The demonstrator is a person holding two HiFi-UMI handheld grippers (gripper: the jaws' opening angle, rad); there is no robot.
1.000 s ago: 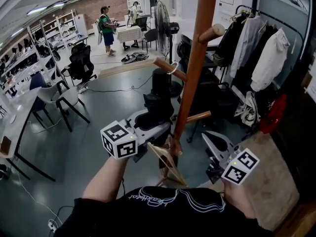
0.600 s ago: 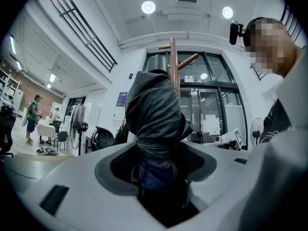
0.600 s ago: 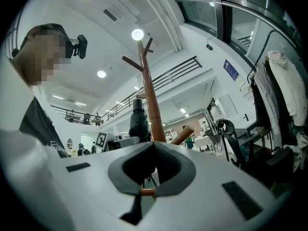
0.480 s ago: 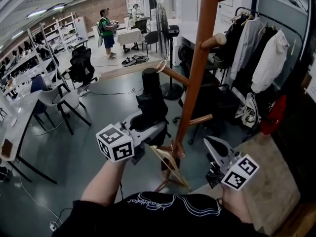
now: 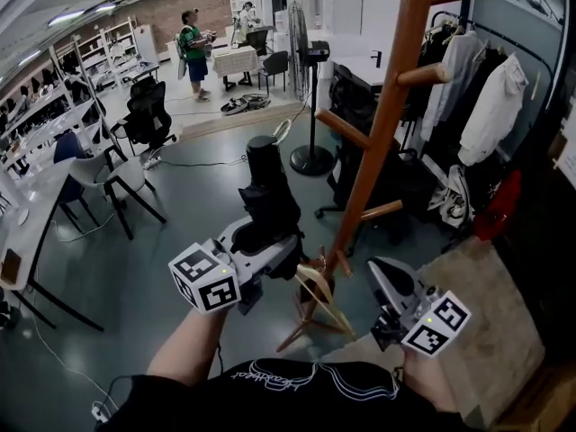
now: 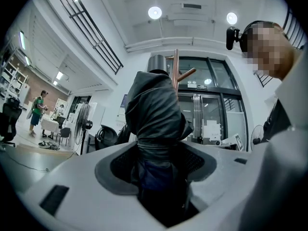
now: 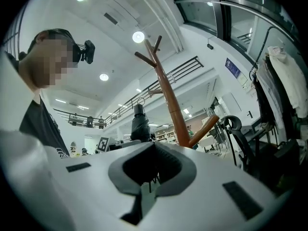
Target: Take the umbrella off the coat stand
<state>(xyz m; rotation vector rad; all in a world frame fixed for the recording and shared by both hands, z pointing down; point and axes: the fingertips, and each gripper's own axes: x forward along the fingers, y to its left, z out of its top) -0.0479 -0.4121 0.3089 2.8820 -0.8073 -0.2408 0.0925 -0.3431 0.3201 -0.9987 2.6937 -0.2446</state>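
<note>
A folded black umbrella (image 5: 265,196) stands upright in my left gripper (image 5: 270,241), whose jaws are shut on its lower part. Its wrist loop (image 5: 282,131) hangs free at the top, left of the pegs of the brown wooden coat stand (image 5: 389,124). In the left gripper view the umbrella (image 6: 156,114) fills the gap between the jaws of the left gripper (image 6: 161,177), with the stand's top (image 6: 176,71) behind it. My right gripper (image 5: 380,275) hovers right of the stand's base, shut and holding nothing. From the right gripper (image 7: 151,170) I see the stand (image 7: 168,100) and the umbrella (image 7: 140,124) ahead.
A clothes rack with hanging garments (image 5: 490,97) lines the right wall. A standing fan (image 5: 301,43) and a black chair (image 5: 355,106) stand behind the coat stand. Office chairs (image 5: 148,115) and tables are at left. A person in green (image 5: 192,52) stands far back.
The umbrella's loop has come off the stand's peg, and the left gripper has carried the umbrella leftward, away from the stand. The right gripper has shifted a little too.
</note>
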